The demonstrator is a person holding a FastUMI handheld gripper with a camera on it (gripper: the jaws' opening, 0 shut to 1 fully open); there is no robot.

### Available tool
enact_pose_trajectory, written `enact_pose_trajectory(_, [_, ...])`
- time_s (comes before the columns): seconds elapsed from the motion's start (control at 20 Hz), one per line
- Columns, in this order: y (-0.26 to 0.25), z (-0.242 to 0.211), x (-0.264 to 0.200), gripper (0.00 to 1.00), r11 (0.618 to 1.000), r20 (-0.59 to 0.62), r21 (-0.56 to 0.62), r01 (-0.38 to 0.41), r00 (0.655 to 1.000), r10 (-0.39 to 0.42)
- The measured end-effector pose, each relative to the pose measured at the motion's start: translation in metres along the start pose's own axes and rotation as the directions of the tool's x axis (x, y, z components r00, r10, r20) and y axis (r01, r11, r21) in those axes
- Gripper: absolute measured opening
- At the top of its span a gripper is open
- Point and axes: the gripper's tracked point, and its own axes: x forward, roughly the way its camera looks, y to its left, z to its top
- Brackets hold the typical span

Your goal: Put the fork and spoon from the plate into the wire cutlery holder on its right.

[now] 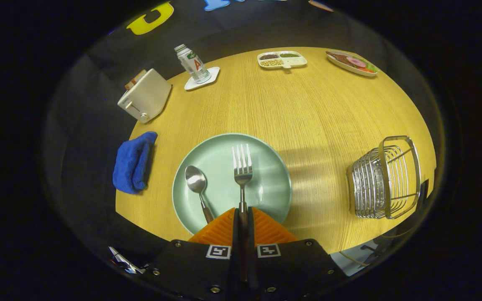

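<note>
The counter [308, 108] is yellow wood with fine straight grain. On it sits a pale mint-green plate [266, 188]; the fork [242, 167] and spoon [196, 179] on it are shiny silver, their handles dark brown. The claw [242, 217] is clamped on the fork's handle. Left of the plate lies a deep blue cloth [133, 162]; right of it stands a chrome wire cutlery holder [385, 177]. Beyond the plate, a cream-white toaster [145, 96].

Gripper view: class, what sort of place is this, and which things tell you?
Probably a staged dining table in a recording booth: a plate with a fork and spoon, a toaster and food dishes. The gripper has its fingers shut on the fork handle.
</note>
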Motion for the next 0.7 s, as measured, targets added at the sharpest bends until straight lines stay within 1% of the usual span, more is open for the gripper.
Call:
enact_pose_trajectory(0.2, [-0.004,0.016,-0.022,0.09,1.0,0.061,-0.006,0.005,0.998,-0.005])
enact_pose_trajectory(0.3, [-0.007,0.028,-0.038,0.09,1.0,0.096,0.004,0.002,0.995,-0.003])
enact_pose_trajectory(0.4, [-0.018,0.04,-0.052,0.09,1.0,0.125,0.021,0.014,0.992,-0.017])
enact_pose_trajectory(0.55, [-0.042,0.055,-0.076,0.09,0.997,0.164,0.062,0.041,0.985,-0.051])
enact_pose_trajectory(0.7, [-0.074,0.057,-0.095,0.09,0.991,0.17,0.108,0.085,0.98,-0.102])
